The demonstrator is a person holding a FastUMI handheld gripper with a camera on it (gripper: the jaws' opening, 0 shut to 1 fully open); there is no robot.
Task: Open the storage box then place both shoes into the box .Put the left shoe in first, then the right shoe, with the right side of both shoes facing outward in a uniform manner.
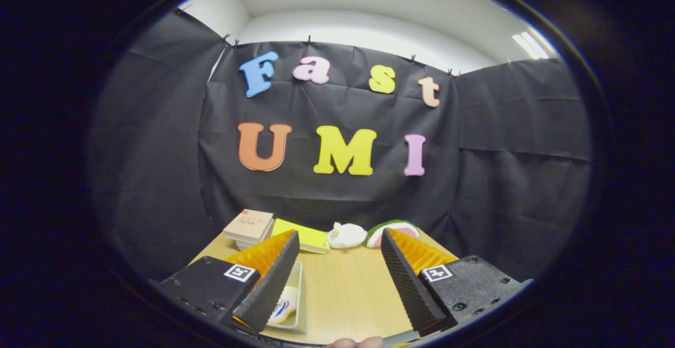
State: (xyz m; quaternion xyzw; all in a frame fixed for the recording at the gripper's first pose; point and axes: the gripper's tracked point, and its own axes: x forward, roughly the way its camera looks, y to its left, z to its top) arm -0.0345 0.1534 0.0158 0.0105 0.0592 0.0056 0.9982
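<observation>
Gripper view looks along the gripper (340,277) over a light wooden desk (343,290) toward the black cloth wall of the booth. The jaws stand wide open with bare desk between them; they have hold of nothing, and neither finger touches any object.

Behind the left finger, on the near left part of the desk, sits a clear storage box (294,298). Part of a white shoe (282,306) with red and blue markings shows there, mostly hidden by the finger. Whether the shoe lies inside the box or just against it cannot be told.

At the far edge of the desk, beyond the fingers, several things lie in a row close to the cloth wall. At far left is a small stack of books (249,226) with a tan cover on top. Just right of the stack is a yellow folder (306,236) lying flat. Next comes a small white plush toy (345,235), and just beside that, to the right, a plush watermelon slice (393,229).

At the very near edge, between the fingers, the tip of a person's finger (354,342) shows.
</observation>
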